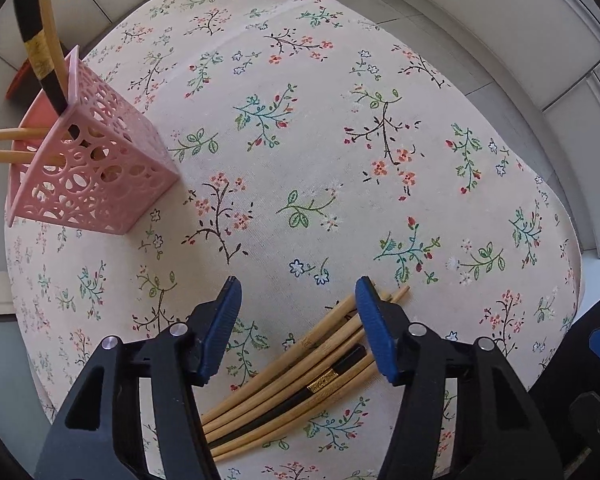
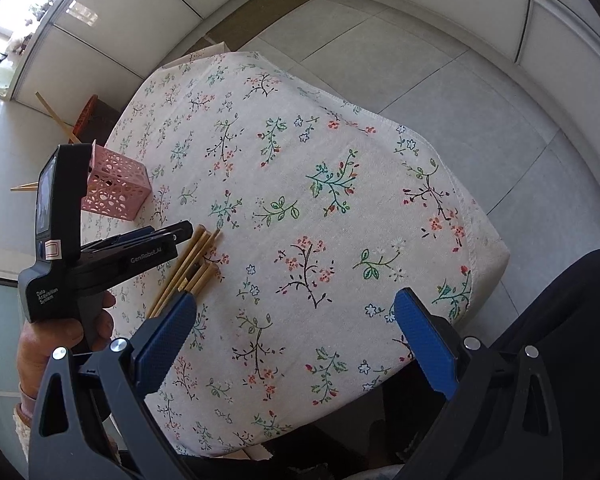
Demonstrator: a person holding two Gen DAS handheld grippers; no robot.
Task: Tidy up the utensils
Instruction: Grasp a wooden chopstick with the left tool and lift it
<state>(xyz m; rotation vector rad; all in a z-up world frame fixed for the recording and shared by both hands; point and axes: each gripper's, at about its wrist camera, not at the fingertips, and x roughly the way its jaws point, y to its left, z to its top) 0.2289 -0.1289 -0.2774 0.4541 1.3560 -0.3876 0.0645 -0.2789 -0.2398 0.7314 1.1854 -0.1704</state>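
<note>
Chopsticks (image 1: 300, 384) bundled on floral tablecloth (image 1: 300, 160) | left gripper (image 1: 298, 328) released above them | pink holder (image 1: 88, 176) at 10 o'clock | right gripper (image 2: 296, 332) released, empty

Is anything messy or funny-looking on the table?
Yes. A loose heap of chopsticks lies on the tablecloth, mostly bamboo with one black stick among them, not lined up. In the pink holder, the few chopsticks lean far out in different directions, and the holder sits close to the table's edge.
</note>
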